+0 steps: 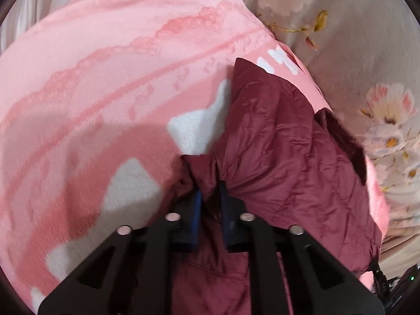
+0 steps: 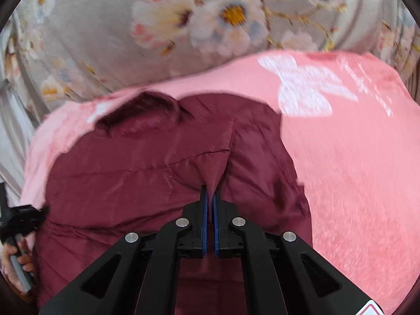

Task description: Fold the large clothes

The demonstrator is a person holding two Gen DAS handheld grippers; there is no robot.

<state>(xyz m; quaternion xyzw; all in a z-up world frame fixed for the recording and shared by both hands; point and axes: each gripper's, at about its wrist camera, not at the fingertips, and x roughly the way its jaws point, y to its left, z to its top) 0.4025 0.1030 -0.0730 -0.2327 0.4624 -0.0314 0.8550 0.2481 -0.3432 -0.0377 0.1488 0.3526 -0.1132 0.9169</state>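
Note:
A maroon quilted jacket (image 1: 283, 157) lies on a pink blanket (image 1: 105, 78); its dark fur collar (image 1: 346, 141) points to the right. My left gripper (image 1: 210, 191) is shut on a bunched fold of the jacket's edge. In the right wrist view the same jacket (image 2: 131, 168) spreads below my right gripper (image 2: 211, 191), which is shut on a pinched ridge of its fabric. The left gripper (image 2: 23, 218) and the hand holding it show at the left edge there.
The pink blanket (image 2: 354, 157) with white patches covers the bed. A grey floral sheet (image 2: 131, 39) lies beyond it, also in the left wrist view (image 1: 367, 65). Dark gear shows at the lower right (image 1: 404, 283).

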